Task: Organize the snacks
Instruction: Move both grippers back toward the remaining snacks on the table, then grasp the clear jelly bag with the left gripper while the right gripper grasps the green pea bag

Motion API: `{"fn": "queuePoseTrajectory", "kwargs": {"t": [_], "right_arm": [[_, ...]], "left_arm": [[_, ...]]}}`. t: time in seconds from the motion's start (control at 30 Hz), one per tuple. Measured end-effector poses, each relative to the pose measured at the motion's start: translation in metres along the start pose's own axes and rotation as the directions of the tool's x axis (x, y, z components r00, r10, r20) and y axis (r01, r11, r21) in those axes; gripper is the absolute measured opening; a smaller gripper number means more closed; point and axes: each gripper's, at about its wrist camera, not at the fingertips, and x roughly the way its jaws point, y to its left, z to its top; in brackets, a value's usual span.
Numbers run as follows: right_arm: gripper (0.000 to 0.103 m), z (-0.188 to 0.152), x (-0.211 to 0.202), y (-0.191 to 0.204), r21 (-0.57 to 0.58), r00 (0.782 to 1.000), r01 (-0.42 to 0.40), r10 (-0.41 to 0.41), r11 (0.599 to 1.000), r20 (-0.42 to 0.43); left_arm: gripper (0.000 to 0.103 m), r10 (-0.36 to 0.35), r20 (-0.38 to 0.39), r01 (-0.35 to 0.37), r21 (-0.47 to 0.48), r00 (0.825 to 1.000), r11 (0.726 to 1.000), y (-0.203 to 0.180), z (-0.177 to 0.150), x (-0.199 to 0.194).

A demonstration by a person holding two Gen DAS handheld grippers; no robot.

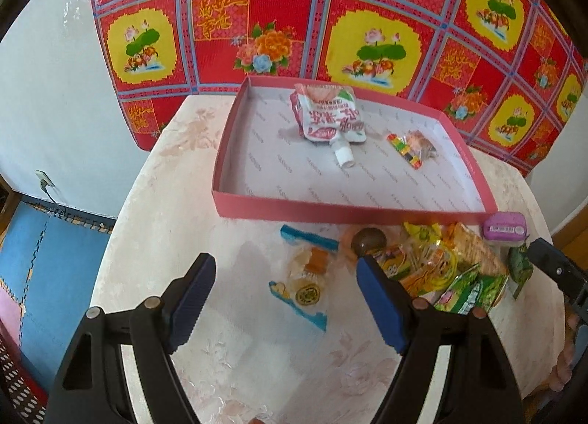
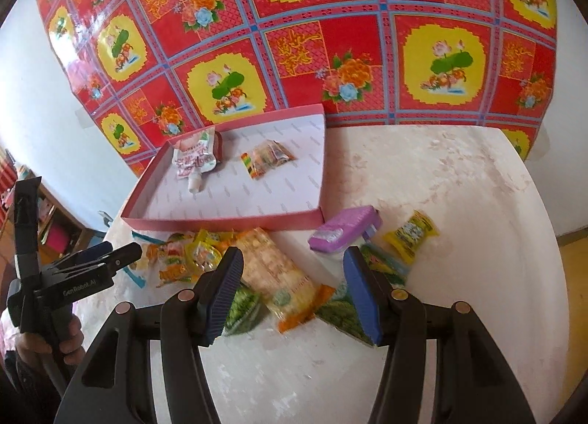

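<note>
My left gripper is open above the table, and a clear-wrapped pastry with blue ends lies on the cloth between its fingers, untouched. A pink shallow tray behind it holds a white-and-red spout pouch and a small colourful candy packet. My right gripper is open over a heap of snacks. An orange cracker pack lies below its fingers, green packets to either side. Nothing is gripped.
A purple box and a yellow packet lie right of the tray's front corner. The left gripper and a hand show at the left edge. A red patterned cloth hangs behind the round table.
</note>
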Motion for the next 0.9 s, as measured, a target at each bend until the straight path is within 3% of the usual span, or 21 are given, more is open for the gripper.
{"fn": "queuePoseTrajectory", "kwargs": {"t": [0.27, 0.53, 0.9], "right_arm": [[0.058, -0.012, -0.008, -0.013, -0.003, 0.999, 0.038, -0.038, 0.999, -0.006], [0.058, -0.026, -0.007, -0.033, 0.033, 0.996, 0.08, -0.079, 0.996, -0.037], [0.058, -0.03, 0.007, -0.038, 0.075, 0.996, 0.066, -0.061, 0.995, -0.066]], "left_arm": [[0.082, 0.0, -0.009, 0.0, 0.002, 1.0, 1.0, 0.001, -0.006, 0.007], [0.071, -0.023, -0.036, 0.024, 0.004, 0.999, 1.0, 0.0, -0.006, 0.013], [0.07, -0.003, -0.017, 0.004, 0.041, 1.0, 0.999, -0.006, -0.002, 0.011]]}}
